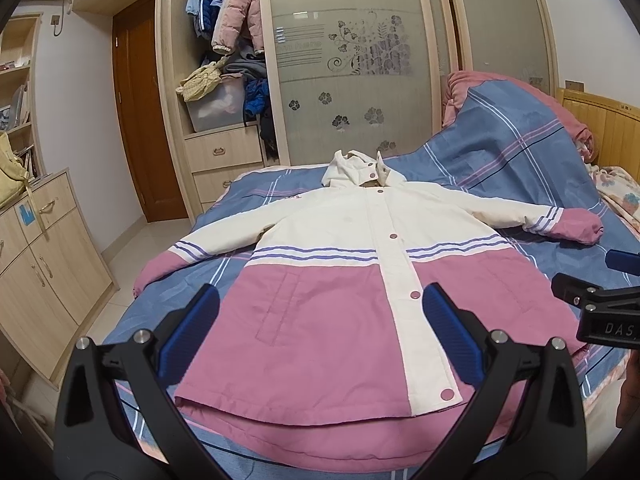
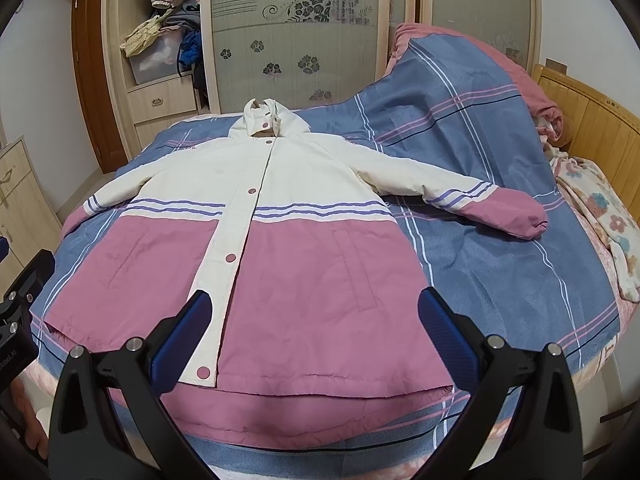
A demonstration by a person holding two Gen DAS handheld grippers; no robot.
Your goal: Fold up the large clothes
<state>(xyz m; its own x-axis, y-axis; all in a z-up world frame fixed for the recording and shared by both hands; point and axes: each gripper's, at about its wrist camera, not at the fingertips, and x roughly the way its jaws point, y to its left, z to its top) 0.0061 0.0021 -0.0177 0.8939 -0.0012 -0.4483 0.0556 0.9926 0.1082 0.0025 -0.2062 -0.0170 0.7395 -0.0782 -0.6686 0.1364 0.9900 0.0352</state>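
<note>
Tongs [image 1: 320, 332] [image 2: 314, 338] gape above jacket [image 2: 280, 264], quilt [image 2: 460, 104] beside.

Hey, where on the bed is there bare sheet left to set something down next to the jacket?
Bare sheet lies between the jacket's right side and the floral blanket, below the outstretched sleeve. A smaller strip shows beside the other sleeve. The far right corner is crowded by the heaped quilt.

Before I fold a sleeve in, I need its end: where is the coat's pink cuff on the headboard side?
In the right wrist view the cuff lies right of the coat, flat on the blue plaid cover, just below the heaped duvet.
</note>
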